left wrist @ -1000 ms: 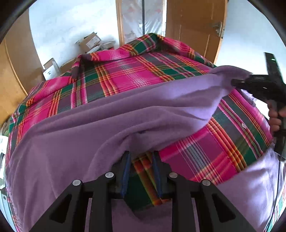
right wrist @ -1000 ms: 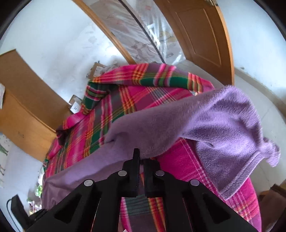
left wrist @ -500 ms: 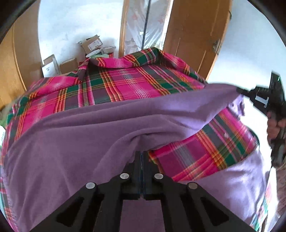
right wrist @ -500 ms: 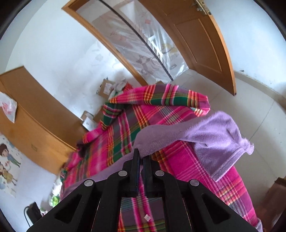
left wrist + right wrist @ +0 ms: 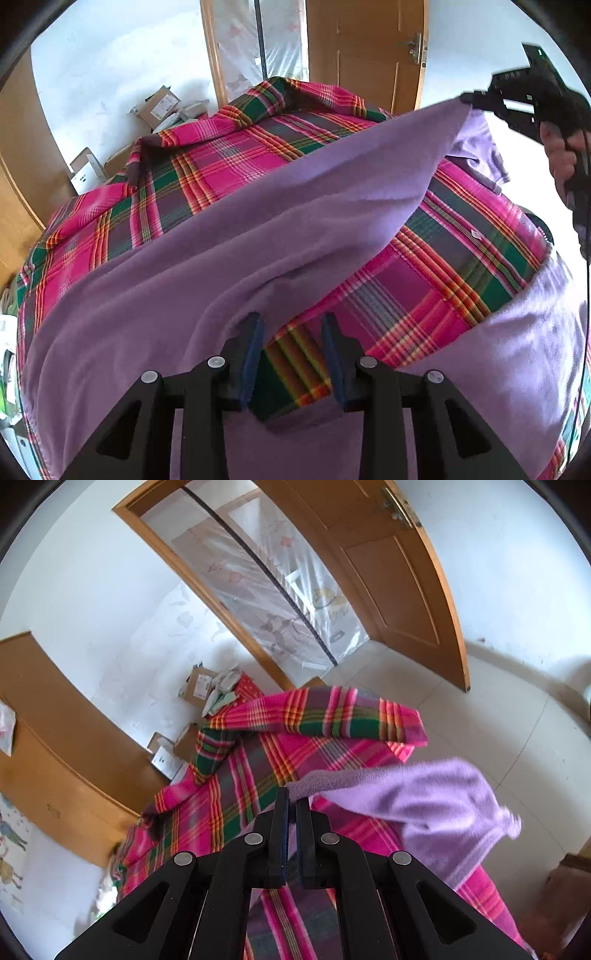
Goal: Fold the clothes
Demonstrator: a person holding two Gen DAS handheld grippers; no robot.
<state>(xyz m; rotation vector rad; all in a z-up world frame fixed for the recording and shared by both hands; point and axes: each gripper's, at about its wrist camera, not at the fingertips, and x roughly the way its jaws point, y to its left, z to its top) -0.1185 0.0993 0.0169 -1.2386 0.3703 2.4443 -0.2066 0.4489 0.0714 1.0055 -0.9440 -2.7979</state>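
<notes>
A purple fleece garment (image 5: 207, 266) lies across a bed covered with a pink and green plaid sheet (image 5: 221, 166). My left gripper (image 5: 291, 347) is open low over the near edge. Only the plaid sheet shows between its blue pads (image 5: 253, 354), and the garment's fold touches the left one. At the upper right, a person's hand (image 5: 561, 155) holds my right gripper (image 5: 466, 100), which pinches a corner of the garment and holds it up. In the right wrist view the right gripper (image 5: 291, 801) is shut on the purple garment (image 5: 436, 805), which hangs off to the right above the plaid sheet (image 5: 236, 797).
Cardboard boxes (image 5: 159, 107) are piled on the floor beyond the bed's far end. A wooden door (image 5: 365, 55) stands open beside a doorway hung with clear plastic (image 5: 280, 590). A wooden cabinet (image 5: 55, 738) lines the left wall. White tiled floor (image 5: 517, 709) lies right of the bed.
My left gripper was shut on the garment's fold half a second ago and has now opened. My right gripper has risen higher with the purple corner, pulling the cloth up off the bed.
</notes>
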